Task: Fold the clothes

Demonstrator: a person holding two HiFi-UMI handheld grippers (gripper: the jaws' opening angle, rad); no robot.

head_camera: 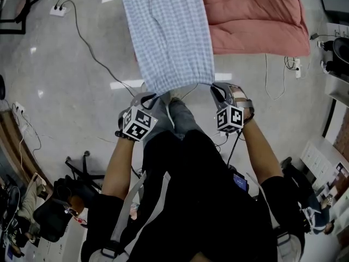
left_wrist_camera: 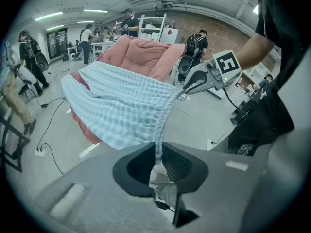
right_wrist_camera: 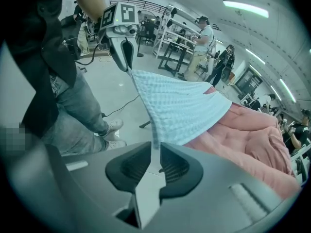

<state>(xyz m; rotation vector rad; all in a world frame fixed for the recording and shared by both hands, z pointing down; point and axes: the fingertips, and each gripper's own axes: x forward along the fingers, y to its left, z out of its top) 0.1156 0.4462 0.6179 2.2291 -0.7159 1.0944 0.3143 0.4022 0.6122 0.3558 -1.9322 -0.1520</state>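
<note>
Left claw (left_wrist_camera: 158, 153): we record it drawn narrow and clamped on one end of the waistband of the checked trousers (left_wrist_camera: 121, 106). The cloth runs straight down between its pads.
Right claw (right_wrist_camera: 154, 160): narrow as well, pinching the other end of the same waistband. A thin fold of cloth sits between its pads.
Checked trousers: pale blue and white. We see the gathered waistband stretched from one claw to the other, and the legs running away ahead of both claws.
Pink quilt (head_camera: 256, 21): ahead of the claws, under the far part of the trousers, showing widest beyond the right claw.
Claws, relative position: level with each other in the head view, with the waistband between them. Each shows in the other's view.
Floor (head_camera: 82, 91): grey and glossy, below both claws. The waist end is held clear above it.
Cable (head_camera: 90, 51): on the floor, out to the left of the left claw.
People (left_wrist_camera: 87, 40): standing well beyond the quilt.
</note>
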